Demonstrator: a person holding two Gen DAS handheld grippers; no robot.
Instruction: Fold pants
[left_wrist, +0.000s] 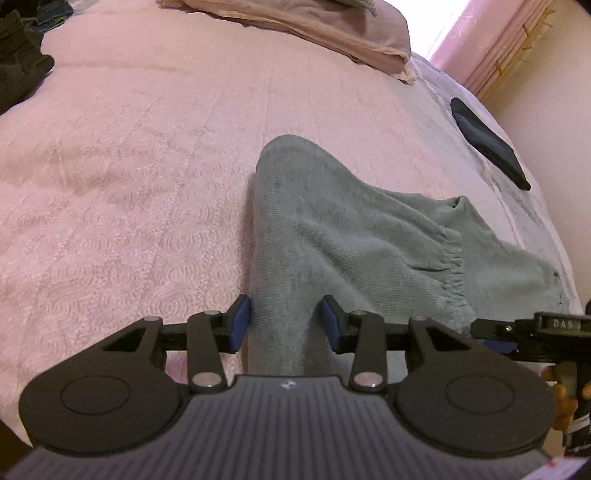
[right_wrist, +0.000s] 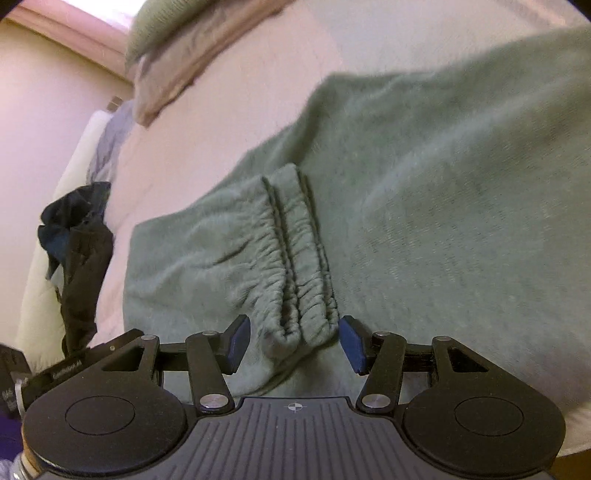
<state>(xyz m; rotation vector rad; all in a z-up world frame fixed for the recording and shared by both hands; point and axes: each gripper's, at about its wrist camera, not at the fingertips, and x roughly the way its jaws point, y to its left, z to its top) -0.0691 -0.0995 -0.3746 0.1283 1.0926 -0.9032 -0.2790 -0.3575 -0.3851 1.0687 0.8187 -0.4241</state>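
Grey-green sweatpants (left_wrist: 351, 229) lie bunched on a pink bedspread (left_wrist: 129, 166). Their gathered elastic waistband (left_wrist: 455, 266) faces right in the left wrist view. My left gripper (left_wrist: 285, 325) is open, its blue pads on either side of a raised fold of the fabric. In the right wrist view the pants (right_wrist: 443, 184) fill most of the frame. My right gripper (right_wrist: 295, 343) is open too, with the doubled end of the waistband (right_wrist: 303, 266) sitting between its fingers. The right gripper's body (left_wrist: 535, 328) also shows at the far right of the left wrist view.
Folded pinkish bedding (left_wrist: 314, 26) is stacked at the head of the bed. A dark garment (left_wrist: 487, 144) lies near the bed's right edge, and dark clothes (left_wrist: 18, 55) sit at the far left. A person's hand (left_wrist: 565, 398) holds the right gripper. Bare bedspread spreads to the left.
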